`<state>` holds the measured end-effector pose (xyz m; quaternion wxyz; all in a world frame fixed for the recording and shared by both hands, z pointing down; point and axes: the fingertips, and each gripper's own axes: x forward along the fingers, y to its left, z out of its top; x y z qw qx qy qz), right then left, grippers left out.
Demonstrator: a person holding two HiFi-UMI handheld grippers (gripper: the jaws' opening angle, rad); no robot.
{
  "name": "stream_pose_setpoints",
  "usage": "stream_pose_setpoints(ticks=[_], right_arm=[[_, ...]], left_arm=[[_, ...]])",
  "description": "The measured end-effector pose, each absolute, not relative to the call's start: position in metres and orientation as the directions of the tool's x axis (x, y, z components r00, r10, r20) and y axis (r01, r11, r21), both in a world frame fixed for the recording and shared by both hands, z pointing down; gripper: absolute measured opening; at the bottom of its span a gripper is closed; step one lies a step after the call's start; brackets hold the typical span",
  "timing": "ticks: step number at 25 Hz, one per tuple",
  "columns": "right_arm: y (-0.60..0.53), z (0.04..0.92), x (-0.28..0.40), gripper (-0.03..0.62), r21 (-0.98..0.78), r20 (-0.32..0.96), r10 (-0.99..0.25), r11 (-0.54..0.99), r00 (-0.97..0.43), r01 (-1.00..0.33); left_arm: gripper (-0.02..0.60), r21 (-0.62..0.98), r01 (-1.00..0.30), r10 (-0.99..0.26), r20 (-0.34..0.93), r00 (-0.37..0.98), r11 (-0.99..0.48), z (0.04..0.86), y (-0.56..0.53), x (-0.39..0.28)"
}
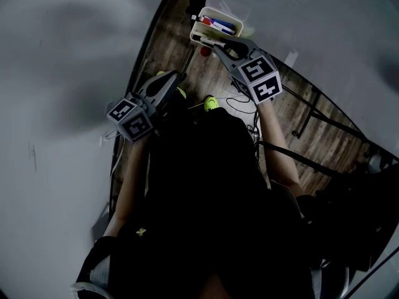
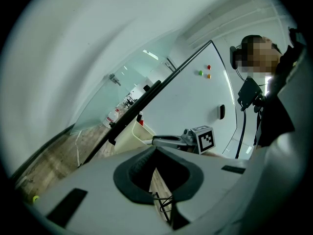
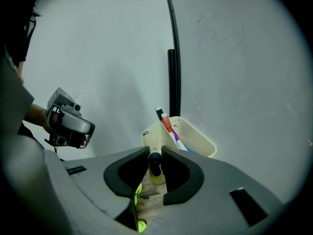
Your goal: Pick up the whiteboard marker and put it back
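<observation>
A cream marker holder [image 1: 215, 25] hangs on the whiteboard [image 3: 234, 58] and holds several markers [image 3: 168, 126], among them a red-capped, a purple and a blue one. My right gripper [image 3: 155, 161] is shut on a black whiteboard marker [image 3: 155, 166] just in front of the holder [image 3: 195, 142], a little below its rim. In the head view the right gripper [image 1: 218, 44] reaches up to the holder's near edge. My left gripper [image 1: 163, 87] hangs back at the left, shut with nothing between its jaws [image 2: 155, 150]. From it I see the right gripper [image 2: 168, 141] beside the holder [image 2: 128, 135].
A black frame bar [image 3: 172, 77] runs up the board behind the holder. A red round magnet [image 1: 205, 52] sits under the holder. Yellow-green objects [image 1: 211, 103] and loose cables [image 1: 240, 98] lie on the wooden floor [image 1: 187, 61] below. An eraser [image 2: 221, 111] sticks to the board.
</observation>
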<state>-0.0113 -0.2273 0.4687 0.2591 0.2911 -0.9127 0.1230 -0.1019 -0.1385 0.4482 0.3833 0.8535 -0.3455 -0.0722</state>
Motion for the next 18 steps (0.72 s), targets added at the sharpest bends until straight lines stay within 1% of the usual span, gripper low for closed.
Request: stream_pose_setpoints(ticks=[18], right_arm=[[-0.2261,0.4688,-0.0148,0.086,-0.045,0.539,-0.469,0.814,-0.7,-0.58]], left_arm=[[0.003,0.702,-0.527,-0.633,0.14,0.761,-0.479,0.4465,-0.1425,-0.0998]])
